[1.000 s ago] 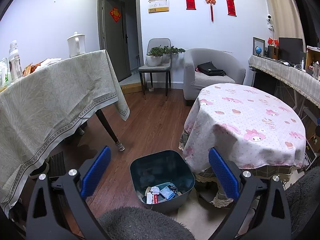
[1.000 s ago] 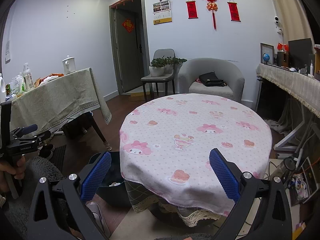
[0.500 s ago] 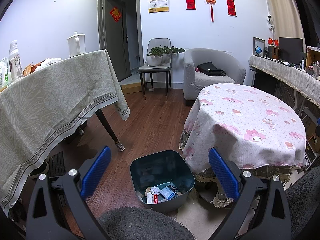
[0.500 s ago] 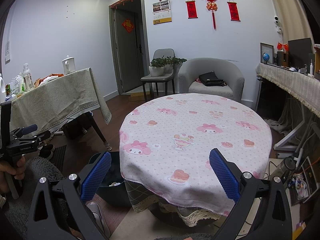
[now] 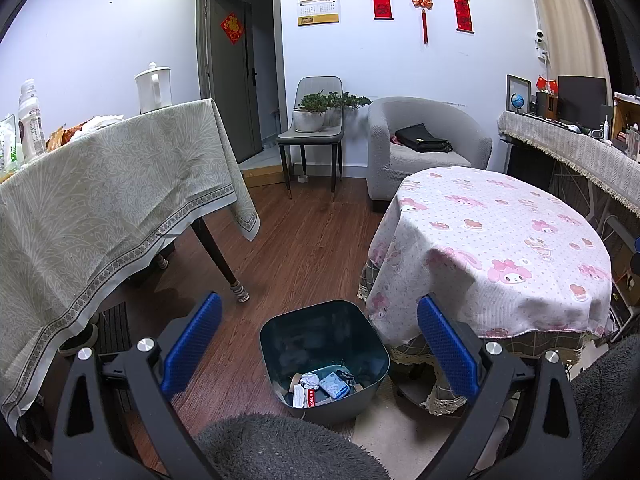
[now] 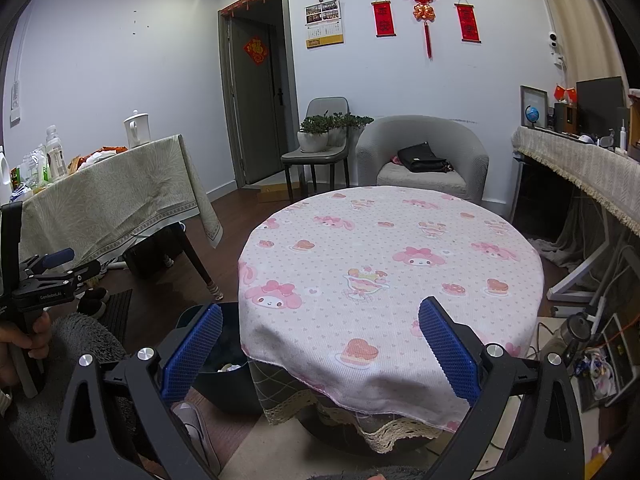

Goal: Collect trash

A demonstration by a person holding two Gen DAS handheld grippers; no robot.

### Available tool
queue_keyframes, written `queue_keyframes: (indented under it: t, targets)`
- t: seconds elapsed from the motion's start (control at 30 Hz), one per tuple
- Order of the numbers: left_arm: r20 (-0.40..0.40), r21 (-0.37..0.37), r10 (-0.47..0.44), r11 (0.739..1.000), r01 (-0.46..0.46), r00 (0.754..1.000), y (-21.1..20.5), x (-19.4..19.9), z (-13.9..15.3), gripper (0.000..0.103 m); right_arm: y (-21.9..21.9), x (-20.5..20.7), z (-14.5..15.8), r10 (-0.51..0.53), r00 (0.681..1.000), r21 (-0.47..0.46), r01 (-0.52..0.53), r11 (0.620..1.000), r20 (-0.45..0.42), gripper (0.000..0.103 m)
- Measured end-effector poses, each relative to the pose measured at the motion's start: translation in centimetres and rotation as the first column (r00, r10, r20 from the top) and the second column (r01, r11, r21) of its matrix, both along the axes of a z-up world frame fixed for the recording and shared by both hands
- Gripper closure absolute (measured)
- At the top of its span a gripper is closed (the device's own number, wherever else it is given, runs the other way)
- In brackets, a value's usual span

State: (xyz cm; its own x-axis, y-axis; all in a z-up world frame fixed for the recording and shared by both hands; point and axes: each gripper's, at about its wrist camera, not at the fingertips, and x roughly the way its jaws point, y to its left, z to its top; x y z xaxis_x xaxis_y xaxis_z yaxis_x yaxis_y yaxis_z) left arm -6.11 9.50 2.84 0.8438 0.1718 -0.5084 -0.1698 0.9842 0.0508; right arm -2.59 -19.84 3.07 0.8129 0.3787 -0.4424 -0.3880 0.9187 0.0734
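Left gripper [image 5: 318, 340]: its two blue fingers [image 5: 192, 338] stand wide apart and hold nothing. It hangs over the floor, aimed down at the bin, likely because this is where trash gets dropped.

Right gripper [image 6: 320, 342]: its blue fingers [image 6: 448, 346] are wide apart too, and nothing is between them. It points across the round table, maybe to look for more trash there.

Bin [image 5: 324, 322]: the dark bin sits on the floor at the bottom middle of the left view, right in the gap between the left fingers. It stands just beside the round table, likely so trash from the table has a short way to go. In the right view only a bit of it shows at the lower left, behind the left finger.

Trash [image 5: 320, 386]: small papers and wrappers lie at the bottom of the bin, low between the left fingers.

Round table [image 6: 400, 240]: its pink cloth fills the middle of the right view. No trash shows on it.

Long table [image 5: 100, 184]: at the left of the frame, far from the fingers, with bottles and bags on top.

Guess: the collecting looks nearly done.
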Motion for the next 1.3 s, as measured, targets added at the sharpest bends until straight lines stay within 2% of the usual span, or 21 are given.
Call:
queue_keyframes:
  t: [1.3]
  targets:
    - [-0.002,0.004,0.003,1.000,-0.003,1.000,-0.22,0.01,-0.11,0.003,-0.01,0.03,0.06,0.000,1.000,0.000,0.000,1.000,-0.002,0.003]
